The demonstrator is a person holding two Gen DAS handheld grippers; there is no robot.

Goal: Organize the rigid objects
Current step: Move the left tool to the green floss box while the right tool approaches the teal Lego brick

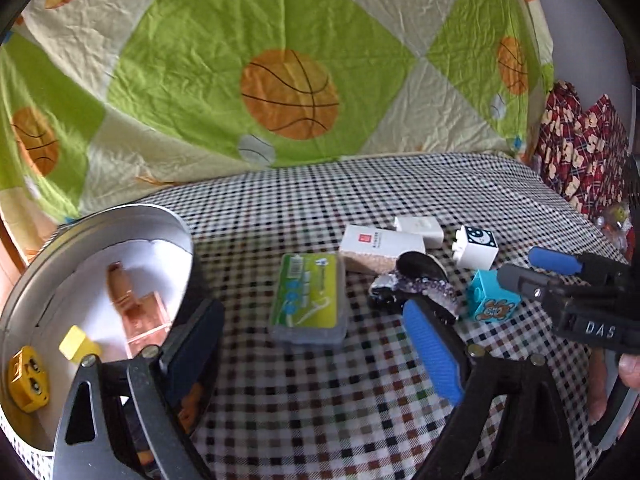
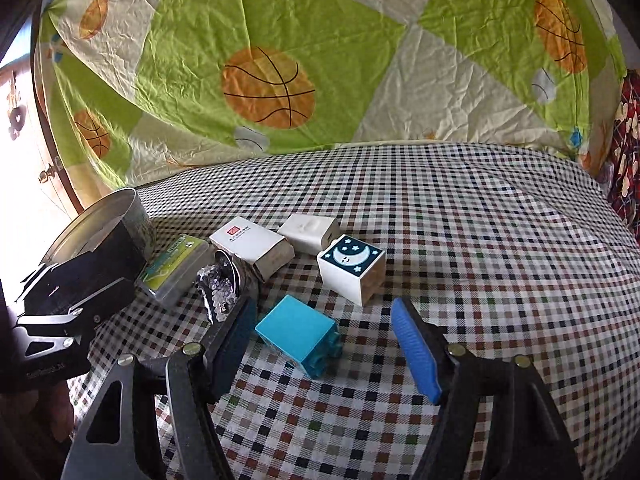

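My right gripper (image 2: 322, 314) is open low over the checked cloth, and a cyan toy brick (image 2: 296, 332) lies on its side between the fingers; the left pad is close to it and the right pad stands clear. My left gripper (image 1: 310, 310) is open and holds nothing, with a green-labelled clear case (image 1: 308, 300) just ahead of its tips. A round metal tin (image 1: 24, 280) sits at its left, holding a yellow block (image 1: 78, 344), a yellow toy (image 1: 28, 380) and a pinkish bottle (image 1: 136, 304). The right gripper (image 1: 524, 270) shows over the cyan brick (image 1: 492, 300).
A white box with a red logo (image 2: 252, 244), a white adapter (image 2: 308, 232), a white moon-print block (image 2: 352, 268) and a black sequined accessory (image 2: 220, 284) lie clustered behind the brick. A basketball-print sheet (image 2: 320, 80) hangs behind. Checked cloth (image 2: 500, 260) stretches right.
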